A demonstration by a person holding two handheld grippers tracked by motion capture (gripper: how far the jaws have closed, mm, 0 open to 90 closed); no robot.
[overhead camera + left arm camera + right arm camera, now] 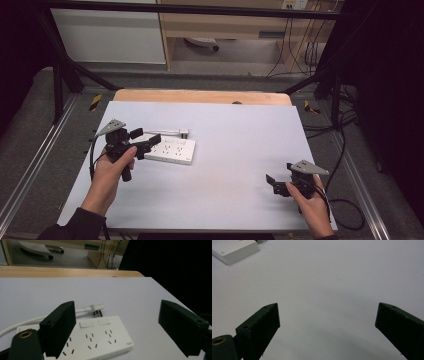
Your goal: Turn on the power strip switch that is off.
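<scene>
The power strip [172, 149] lies flat on the table [240, 145], with its plug [97, 308] just behind it. The left gripper [145, 141] hangs over it, jaws wide, holding nothing. The right gripper [276, 184] waits well apart, wide too. No grab yet; the work looks barely begun.

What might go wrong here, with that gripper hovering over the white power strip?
The left gripper hangs open above the power strip, gripping nothing; closing carelessly might just shove the strip across the smooth table. The plug and its cord lie loose beside the strip, so a jaw could snag them. The right gripper sits far off, too distant to steady anything.
</scene>
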